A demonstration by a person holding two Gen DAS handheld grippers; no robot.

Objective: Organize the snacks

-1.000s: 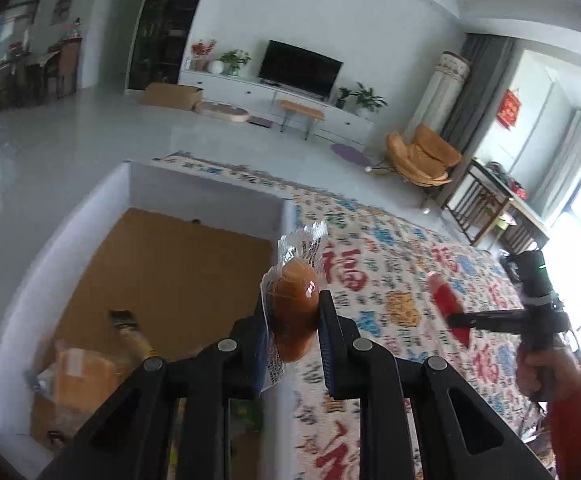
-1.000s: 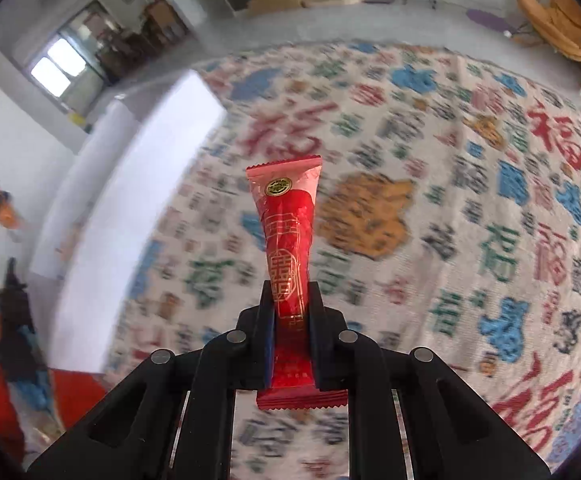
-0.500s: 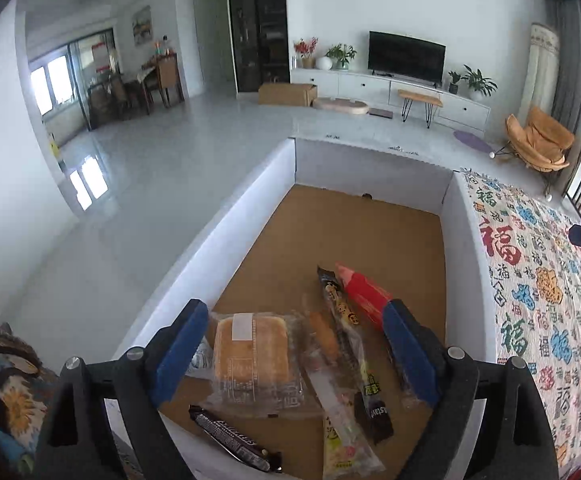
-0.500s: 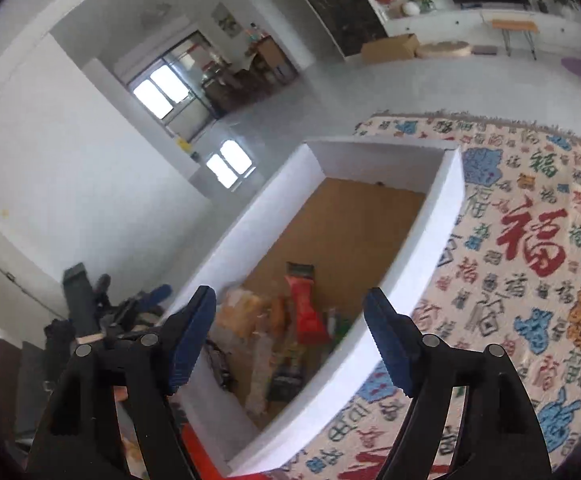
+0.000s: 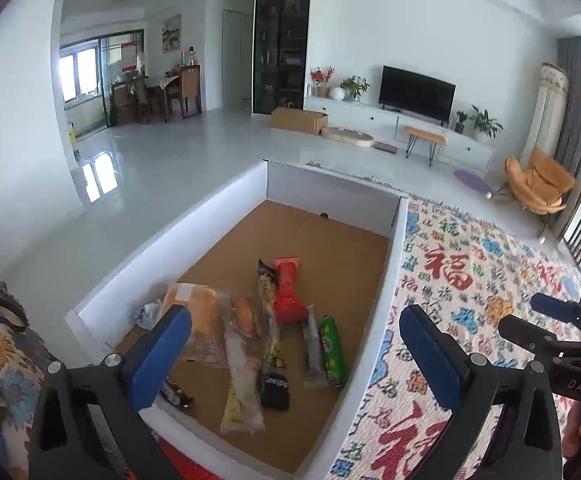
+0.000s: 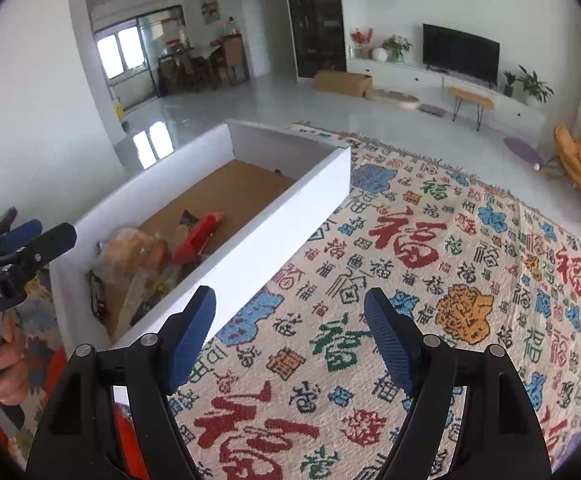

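We hold the left gripper (image 5: pixel 294 354) above the near end of the white box (image 5: pixel 397 280), its fingers opening to their widest with nothing pinched between them. The right gripper (image 6: pixel 288 336) hangs over the patterned rug (image 6: pixel 430 280) just beside the box wall, fingers spread wide and empty. The snacks lie loose on the box's brown floor: the red packet (image 5: pixel 288 290), a wrapped bread (image 5: pixel 198 312), a green packet (image 5: pixel 332 350) and several slim sticks, overlapping at odd angles. We judge the risk to be in the next reach: wide fingers dipping into that heap could snag a crinkly wrapper or drag neighbours out of line, and the two grippers sit close enough to clash.
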